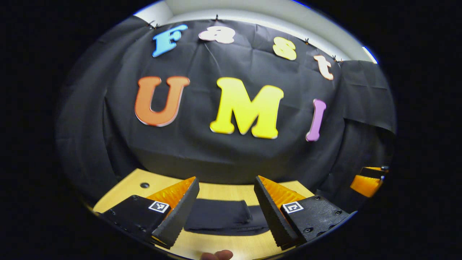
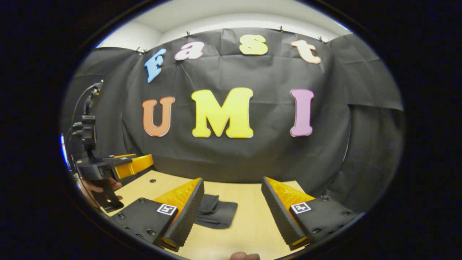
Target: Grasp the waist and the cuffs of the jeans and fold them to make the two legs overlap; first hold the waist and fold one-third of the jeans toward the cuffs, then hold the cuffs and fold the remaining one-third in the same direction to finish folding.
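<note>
Dark jeans (image 1: 222, 216) lie folded flat on the wooden table (image 1: 133, 184), seen between my left gripper's fingers in the left gripper view. My left gripper (image 1: 225, 196) is open and held above the table, nothing between its fingers. In the right gripper view the same jeans (image 2: 216, 213) lie left of centre, partly behind the left finger. My right gripper (image 2: 232, 196) is also open and empty, raised over the table. The left gripper (image 2: 126, 164) and the hand holding it show at the left edge of the right gripper view. The right gripper (image 1: 368, 180) shows at the right edge of the left gripper view.
The black cloth wall (image 1: 231, 144) hangs right behind the table's far edge. A small round hole (image 1: 144, 185) marks the tabletop at the far left. A cable and mount (image 2: 86, 119) rise above the left gripper. Bare wood (image 2: 252, 216) lies right of the jeans.
</note>
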Demonstrator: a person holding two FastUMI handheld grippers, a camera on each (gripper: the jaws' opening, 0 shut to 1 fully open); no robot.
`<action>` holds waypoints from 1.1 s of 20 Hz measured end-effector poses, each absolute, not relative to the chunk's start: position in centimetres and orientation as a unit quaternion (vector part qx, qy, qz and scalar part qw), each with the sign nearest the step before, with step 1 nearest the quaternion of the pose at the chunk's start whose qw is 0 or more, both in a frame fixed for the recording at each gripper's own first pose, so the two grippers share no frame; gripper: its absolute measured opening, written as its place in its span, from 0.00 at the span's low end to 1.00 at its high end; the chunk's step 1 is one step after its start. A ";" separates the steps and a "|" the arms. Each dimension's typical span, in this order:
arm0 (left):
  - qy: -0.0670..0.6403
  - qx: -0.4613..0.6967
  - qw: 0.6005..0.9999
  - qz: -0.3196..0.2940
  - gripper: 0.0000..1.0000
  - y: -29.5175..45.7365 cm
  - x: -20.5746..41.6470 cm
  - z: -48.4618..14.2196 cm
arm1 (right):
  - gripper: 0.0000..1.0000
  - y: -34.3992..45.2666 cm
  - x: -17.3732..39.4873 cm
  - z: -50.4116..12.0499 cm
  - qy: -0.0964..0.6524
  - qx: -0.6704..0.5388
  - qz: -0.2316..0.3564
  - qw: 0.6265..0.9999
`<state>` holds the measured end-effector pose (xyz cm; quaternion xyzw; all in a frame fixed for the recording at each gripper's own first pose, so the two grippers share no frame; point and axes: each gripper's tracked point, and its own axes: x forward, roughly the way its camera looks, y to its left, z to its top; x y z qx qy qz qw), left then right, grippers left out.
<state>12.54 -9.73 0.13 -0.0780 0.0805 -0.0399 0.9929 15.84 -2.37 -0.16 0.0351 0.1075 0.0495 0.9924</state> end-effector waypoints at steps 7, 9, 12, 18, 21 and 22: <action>0.015 -0.053 0.998 0.010 1.00 -5.4 7.7 4.5 | 0.93 0.6 15.8 2.7 0.035 0.016 0.023 0.999; 0.007 -0.039 0.999 0.013 0.98 -5.4 6.4 4.6 | 0.93 0.8 15.5 2.8 0.027 0.007 0.016 0.999; 0.019 -0.044 0.999 0.005 1.00 -6.1 5.0 3.8 | 0.92 1.1 13.8 1.7 0.041 0.003 0.008 0.999; 0.018 -0.045 0.999 -0.002 0.98 -6.8 4.2 3.9 | 0.93 0.8 13.2 2.2 0.041 0.000 -0.004 0.999; 0.017 -0.045 0.999 -0.006 0.98 -7.0 4.2 3.8 | 0.93 0.9 12.7 2.2 0.044 -0.004 -0.005 0.999; 0.016 -0.047 0.999 -0.011 0.98 -7.2 4.2 3.9 | 0.93 0.8 12.5 2.2 0.047 0.000 -0.009 0.999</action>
